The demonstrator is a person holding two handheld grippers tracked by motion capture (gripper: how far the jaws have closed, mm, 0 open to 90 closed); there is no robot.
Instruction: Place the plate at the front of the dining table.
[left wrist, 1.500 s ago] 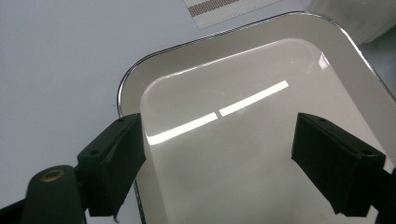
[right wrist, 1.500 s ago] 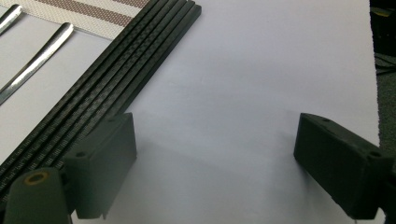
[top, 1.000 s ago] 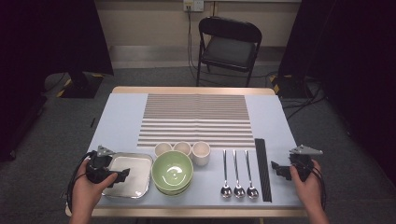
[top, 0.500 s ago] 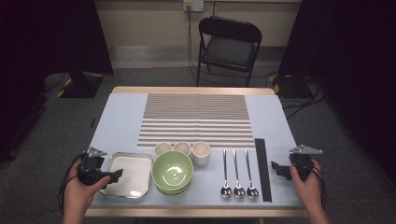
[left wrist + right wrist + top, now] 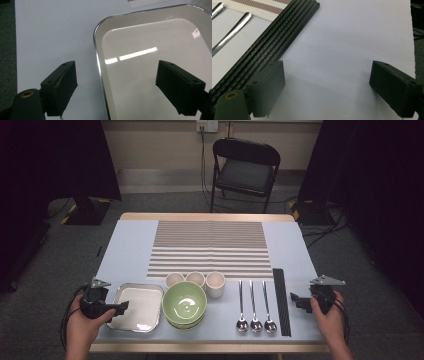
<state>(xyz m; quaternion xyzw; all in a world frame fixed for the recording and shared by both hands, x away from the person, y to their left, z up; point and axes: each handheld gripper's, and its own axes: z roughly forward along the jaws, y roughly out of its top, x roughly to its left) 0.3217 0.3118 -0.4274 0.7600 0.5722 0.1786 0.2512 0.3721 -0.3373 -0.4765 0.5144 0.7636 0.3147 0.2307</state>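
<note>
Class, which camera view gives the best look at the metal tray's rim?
The left gripper view: the metal tray looms large, its shiny rim running between the open jaws of the left gripper. The high view shows the whole tray, but small, beside the green bowl.

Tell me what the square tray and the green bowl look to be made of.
Tray: probably polished metal, perhaps stainless steel; its rim gleams and its floor mirrors the ceiling lights. Green bowl: seemingly glazed ceramic, though glossy plastic is possible; smooth, shiny, with bright highlights.

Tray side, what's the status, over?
Left hand-held gripper open, jaws astride the tray rim. Right hand-held gripper open beside the chopsticks. Nothing blocking.
</note>
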